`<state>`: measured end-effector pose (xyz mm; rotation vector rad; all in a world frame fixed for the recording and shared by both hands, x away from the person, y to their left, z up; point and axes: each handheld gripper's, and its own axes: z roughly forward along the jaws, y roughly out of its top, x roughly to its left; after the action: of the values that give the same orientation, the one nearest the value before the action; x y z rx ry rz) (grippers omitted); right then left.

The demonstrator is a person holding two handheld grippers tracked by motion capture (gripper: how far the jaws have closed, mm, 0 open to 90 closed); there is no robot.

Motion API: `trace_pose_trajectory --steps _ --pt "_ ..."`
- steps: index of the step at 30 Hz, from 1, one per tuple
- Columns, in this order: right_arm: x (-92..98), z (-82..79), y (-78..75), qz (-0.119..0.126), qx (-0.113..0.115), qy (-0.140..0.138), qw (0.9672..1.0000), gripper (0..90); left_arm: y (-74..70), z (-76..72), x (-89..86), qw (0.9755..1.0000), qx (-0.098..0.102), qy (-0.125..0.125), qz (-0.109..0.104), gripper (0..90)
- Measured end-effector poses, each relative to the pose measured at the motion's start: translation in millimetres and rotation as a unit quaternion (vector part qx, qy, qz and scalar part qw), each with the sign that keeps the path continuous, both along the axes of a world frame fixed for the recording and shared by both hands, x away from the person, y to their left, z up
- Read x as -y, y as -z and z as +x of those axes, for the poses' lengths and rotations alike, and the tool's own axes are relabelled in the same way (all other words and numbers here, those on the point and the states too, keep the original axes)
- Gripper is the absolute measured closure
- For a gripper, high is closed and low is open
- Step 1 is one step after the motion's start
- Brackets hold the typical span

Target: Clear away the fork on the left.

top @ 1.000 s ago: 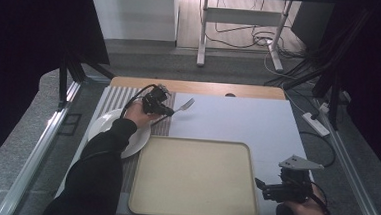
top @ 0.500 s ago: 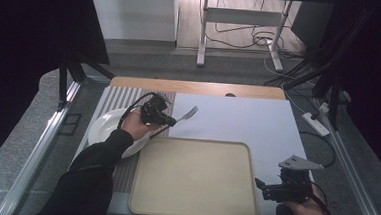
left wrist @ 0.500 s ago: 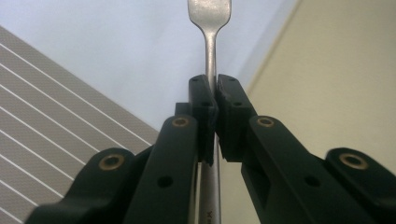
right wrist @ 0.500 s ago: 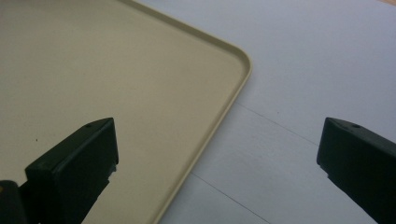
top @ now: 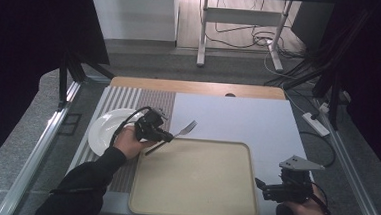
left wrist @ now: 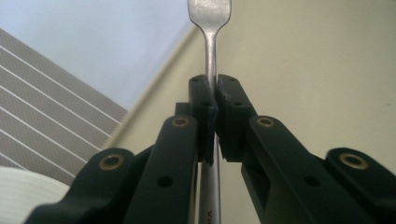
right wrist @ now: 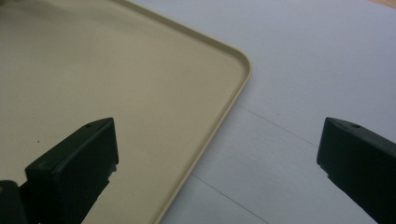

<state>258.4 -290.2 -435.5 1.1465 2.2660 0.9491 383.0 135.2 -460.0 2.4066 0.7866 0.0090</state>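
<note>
Left claw is clamped tight on the handle of a silver fork, its two black jaws pressed against the metal from either side, as the left gripper view shows with the fork running straight up between them. Seen from the high view, the fork hangs in the air at the tray's far left corner, tines pointing away from the person and out over the pale blue mat, handle end slanting down toward the tray. That beige tray lies on the desk nearest the person. Left of the tray sits a white plate on a striped grey placemat; the left hand that bears the claw is over the plate's edge, nearer the tray.

Right claw stands wide open with nothing in it, low at the tray's near right corner. In the right gripper view its jaws are spread far apart, one over the tray, the other over the mat beside the tray's rim.
</note>
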Motion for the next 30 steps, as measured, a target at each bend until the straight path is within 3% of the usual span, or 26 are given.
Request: trace_pose_trajectory --steps 9,19,27,30 --pt "-0.2 -0.6 -0.2 -0.001 0.002 -0.004 1.0 0.0 3.7 -34.7 4.2 0.9998 -0.009 -0.01 0.016 85.2" --pt "-1.3 -0.8 -0.2 -0.005 0.004 -0.009 0.9999 0.0 14.8 -69.9 0.2 0.9986 -0.038 -0.031 0.021 85.2" --pt "-2.6 -0.5 0.1 -0.01 0.004 -0.012 0.9999 0.0 28.4 -81.5 8.7 0.9968 -0.06 -0.034 0.041 85.1" --pt "-2.8 -0.2 0.2 -0.01 0.004 -0.013 0.9999 0.0 34.8 -82.6 12.6 0.9955 -0.067 -0.032 0.059 85.0"
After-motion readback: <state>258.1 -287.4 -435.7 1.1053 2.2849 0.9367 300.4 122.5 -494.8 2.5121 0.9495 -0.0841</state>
